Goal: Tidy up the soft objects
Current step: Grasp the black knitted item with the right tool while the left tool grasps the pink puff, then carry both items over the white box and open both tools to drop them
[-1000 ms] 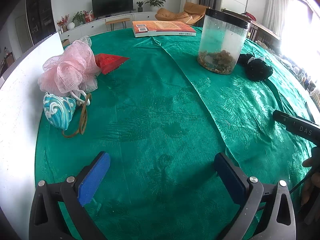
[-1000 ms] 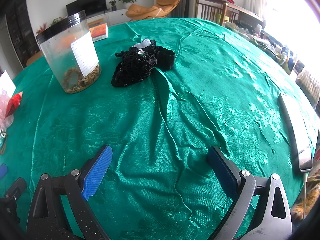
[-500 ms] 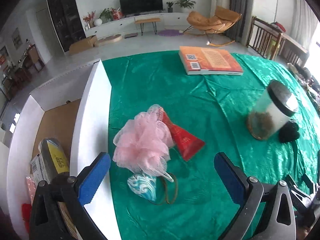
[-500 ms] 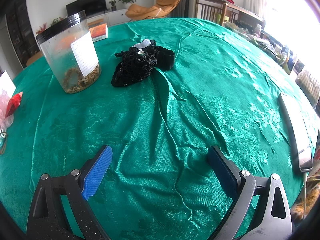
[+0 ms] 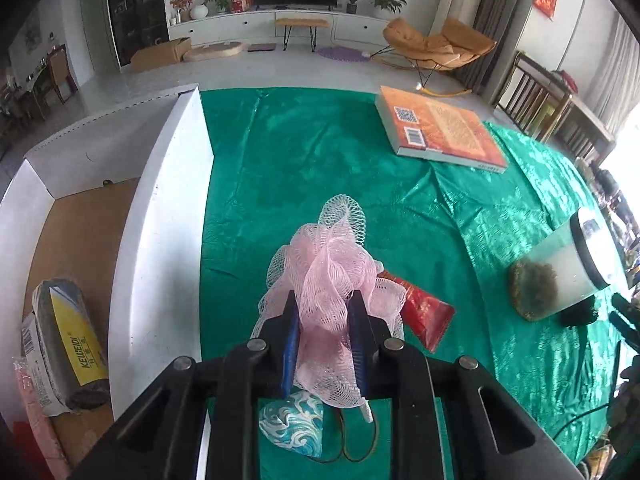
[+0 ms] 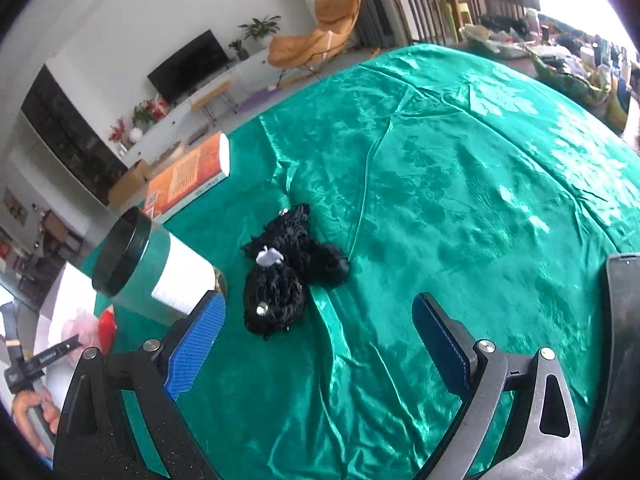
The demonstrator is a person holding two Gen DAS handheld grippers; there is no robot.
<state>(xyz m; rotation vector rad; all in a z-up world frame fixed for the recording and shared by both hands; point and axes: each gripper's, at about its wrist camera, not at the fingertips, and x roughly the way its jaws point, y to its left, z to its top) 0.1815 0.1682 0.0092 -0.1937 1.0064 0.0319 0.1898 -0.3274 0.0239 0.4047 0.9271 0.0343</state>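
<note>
My left gripper (image 5: 323,306) is shut on the pink mesh bath pouf (image 5: 328,264), which bulges out above and below the blue pads. Under it lie a blue-and-white wave-patterned pouch (image 5: 292,426) and a red packet (image 5: 424,314) on the green tablecloth (image 5: 312,152). My right gripper (image 6: 316,328) is open and empty, hovering just in front of a black mesh pouf (image 6: 286,280) on the cloth. The pink pouf also shows small at the left edge of the right wrist view (image 6: 82,328).
A white cardboard box (image 5: 160,216) stands left of the pouf, holding a yellow-labelled pack (image 5: 68,340). An orange book (image 5: 440,130) lies at the back. A clear jar with a black lid (image 6: 156,268) stands beside the black pouf. A dark flat object (image 6: 622,320) lies at the right.
My left gripper has come down over the pink pouf and shut on it. My right gripper has moved forward and tilted, closer to the black pouf, still open.
</note>
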